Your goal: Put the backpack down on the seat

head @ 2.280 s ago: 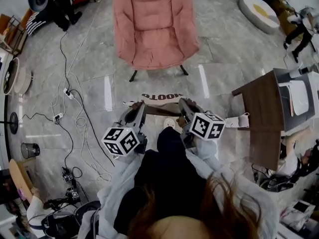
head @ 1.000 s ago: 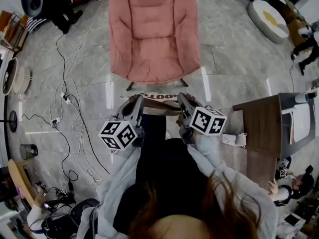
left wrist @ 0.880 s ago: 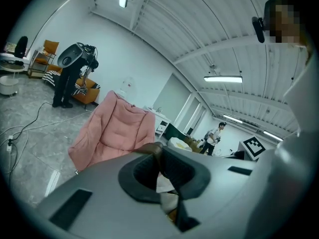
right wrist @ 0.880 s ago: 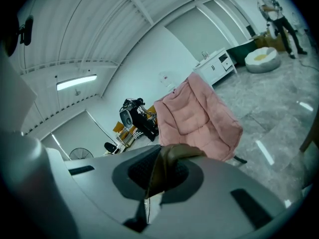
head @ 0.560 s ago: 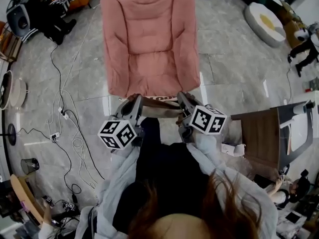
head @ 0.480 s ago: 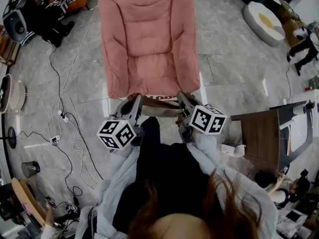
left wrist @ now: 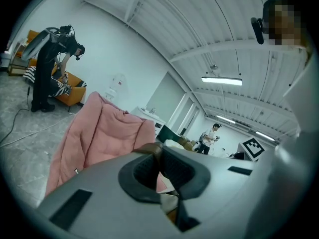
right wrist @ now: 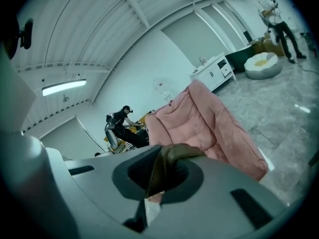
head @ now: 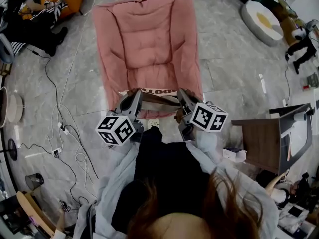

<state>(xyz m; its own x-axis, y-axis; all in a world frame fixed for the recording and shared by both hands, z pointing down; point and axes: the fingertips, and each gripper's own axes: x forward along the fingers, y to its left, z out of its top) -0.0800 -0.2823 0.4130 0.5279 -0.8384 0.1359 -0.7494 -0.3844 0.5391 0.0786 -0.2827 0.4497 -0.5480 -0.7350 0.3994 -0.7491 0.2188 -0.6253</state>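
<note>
A pink padded chair (head: 149,39) fills the upper middle of the head view; it also shows as the pink chair (left wrist: 104,133) in the left gripper view and the pink chair (right wrist: 199,123) in the right gripper view. The backpack (head: 154,91), cream with dark lettering, hangs over the seat's front edge by a brown strap (head: 160,100). My left gripper (head: 133,95) is shut on the strap's left end (left wrist: 149,149). My right gripper (head: 185,95) is shut on its right end (right wrist: 172,156). Most of the backpack is hidden below the grippers.
Loose cables (head: 62,128) trail over the grey tile floor at the left. A dark wooden table (head: 259,143) stands at the right. People (head: 30,14) are near an orange sofa at the top left, and a round white cushion (head: 261,16) lies at the top right.
Both grippers have carried the backpack forward to the chair. The chair looms larger and the backpack now overlaps the seat's front edge instead of hanging over the floor.
</note>
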